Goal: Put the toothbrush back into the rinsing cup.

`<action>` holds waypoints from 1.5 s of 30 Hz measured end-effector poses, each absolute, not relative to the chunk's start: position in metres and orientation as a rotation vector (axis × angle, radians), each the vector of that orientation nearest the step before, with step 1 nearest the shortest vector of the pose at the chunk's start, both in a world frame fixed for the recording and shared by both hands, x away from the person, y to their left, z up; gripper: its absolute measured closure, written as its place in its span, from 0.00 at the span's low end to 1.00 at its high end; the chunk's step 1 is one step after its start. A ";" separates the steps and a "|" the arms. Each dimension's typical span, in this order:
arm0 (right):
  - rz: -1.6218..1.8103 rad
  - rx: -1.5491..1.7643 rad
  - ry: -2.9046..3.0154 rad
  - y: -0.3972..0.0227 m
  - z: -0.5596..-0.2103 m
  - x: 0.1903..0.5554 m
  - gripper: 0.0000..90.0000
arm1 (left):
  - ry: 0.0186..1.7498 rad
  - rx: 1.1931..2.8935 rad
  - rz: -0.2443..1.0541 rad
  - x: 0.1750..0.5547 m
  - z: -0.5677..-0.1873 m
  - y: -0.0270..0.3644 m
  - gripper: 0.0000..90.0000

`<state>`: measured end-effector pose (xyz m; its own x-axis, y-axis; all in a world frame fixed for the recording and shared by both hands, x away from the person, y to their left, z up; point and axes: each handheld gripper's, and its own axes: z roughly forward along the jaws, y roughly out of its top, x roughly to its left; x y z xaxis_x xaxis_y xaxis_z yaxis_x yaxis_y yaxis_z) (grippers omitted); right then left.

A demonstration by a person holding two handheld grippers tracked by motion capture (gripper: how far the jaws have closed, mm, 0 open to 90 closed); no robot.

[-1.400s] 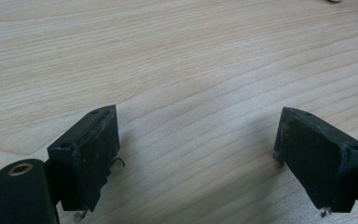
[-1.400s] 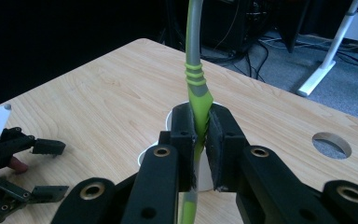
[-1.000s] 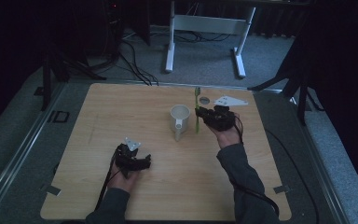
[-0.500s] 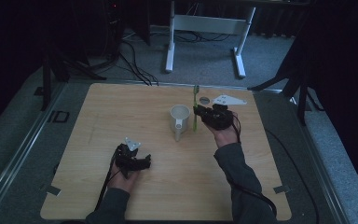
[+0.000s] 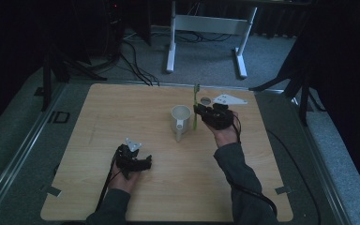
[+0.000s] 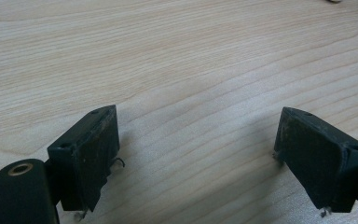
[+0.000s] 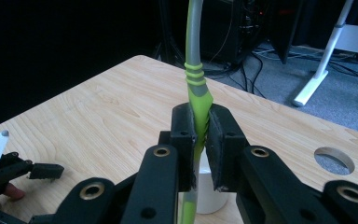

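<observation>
While the green toothbrush [image 7: 196, 100] stands upright in the pinch of the right gripper [image 7: 200, 135], nothing about it has shifted from the earlier high views: same place, same tilt, just beside the white mug [image 5: 181, 120] on the side toward the table's right edge. Both black jaws press flat on the ribbed green part of the handle, with the grey neck rising above them and the lower end hanging down past the mug's rim level. In the high view the brush [image 5: 196, 105] sits a little toward the far edge from the middle of the table [image 5: 98, 112], with the mug touching nothing that I can make out.

That stillness reads to me as a pause before lowering the brush into the mug; it is held beside the opening, not over it, so a small sideways move toward the mug seems needed first.

Nearer the front-left corner, the left gripper [image 6: 196, 144] rests low over bare wood, its jaws spread wide with nothing between them. It too has kept its spot and appears to have no part in this step.
</observation>
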<state>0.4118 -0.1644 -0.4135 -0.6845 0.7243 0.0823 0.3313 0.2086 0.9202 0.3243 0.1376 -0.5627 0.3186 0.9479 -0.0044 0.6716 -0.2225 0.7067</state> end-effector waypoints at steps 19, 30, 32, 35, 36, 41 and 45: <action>1.489 0.985 2.102 -0.158 -0.411 0.412 0.90 | 1.425 1.977 0.584 0.324 -0.563 0.138 0.16; 1.495 0.980 2.097 -0.154 -0.411 0.412 0.90 | 1.425 1.976 0.585 0.324 -0.563 0.138 0.16; 1.496 0.981 2.097 -0.153 -0.411 0.412 0.90 | 1.425 1.976 0.584 0.324 -0.563 0.137 0.16; 1.499 0.980 2.093 -0.151 -0.411 0.412 0.90 | 1.425 1.976 0.585 0.324 -0.563 0.137 0.16; 1.500 0.981 2.093 -0.151 -0.411 0.413 0.90 | 1.425 1.976 0.584 0.324 -0.563 0.137 0.16; 1.496 0.974 2.099 -0.147 -0.412 0.413 0.90 | 1.425 1.976 0.584 0.324 -0.563 0.137 0.16; 1.495 0.978 2.099 -0.144 -0.413 0.414 0.90 | 1.425 1.976 0.584 0.324 -0.563 0.138 0.16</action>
<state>0.4140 -0.1443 -0.4133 -0.6841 0.7245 0.0844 0.3167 0.1907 0.9292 0.3243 0.1375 -0.5628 0.3180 0.9481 -0.0060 0.6711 -0.2206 0.7078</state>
